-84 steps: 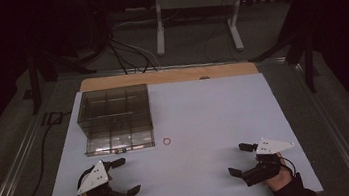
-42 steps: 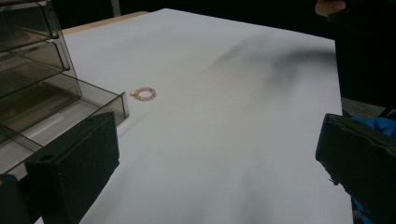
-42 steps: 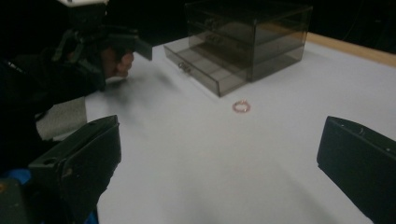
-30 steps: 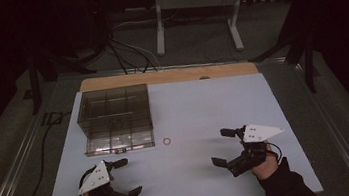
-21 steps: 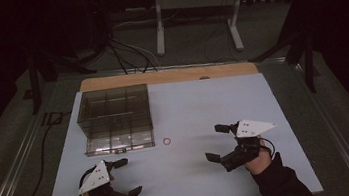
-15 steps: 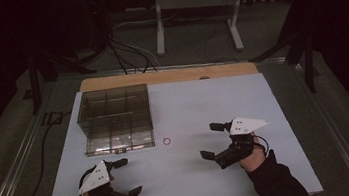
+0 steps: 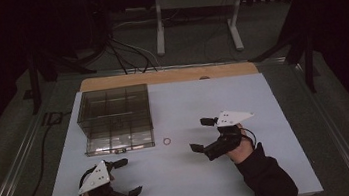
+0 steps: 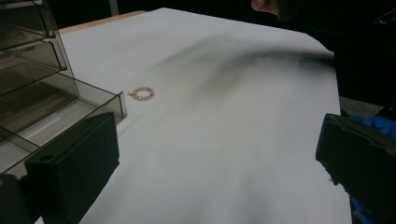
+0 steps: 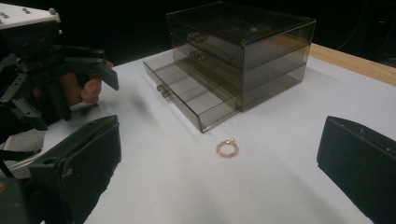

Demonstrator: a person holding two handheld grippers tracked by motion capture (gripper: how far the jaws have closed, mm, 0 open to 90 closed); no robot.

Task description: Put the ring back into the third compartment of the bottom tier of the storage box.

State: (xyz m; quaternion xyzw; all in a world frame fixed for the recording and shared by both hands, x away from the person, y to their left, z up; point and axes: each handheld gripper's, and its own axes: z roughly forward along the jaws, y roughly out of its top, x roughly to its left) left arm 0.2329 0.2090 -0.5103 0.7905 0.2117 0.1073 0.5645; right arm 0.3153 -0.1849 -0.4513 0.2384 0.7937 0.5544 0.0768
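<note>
Approach step: right gripper (image 7: pixel 203 134), jaws spread and empty, aims at beaded ring (image 9: pixel 227 149) lying just beside smoked drawer box (image 7: pixel 114 118), bottom drawer open. Left gripper (image 7: pixel 124 176) released, idle. Next probably a low pinch on ring.

White table (image 7: pixel 272 91) w/ smoky clear drawer box (image 7: pixel 114 118) at far left, small ring (image 7: pixel 167 141) just off its near-right corner, left gripper (image 7: pixel 125 177) near bottom edge w/ jaws apart, right gripper (image 7: pixel 203 134) right of ring, jaws apart, aimed toward it.
</note>
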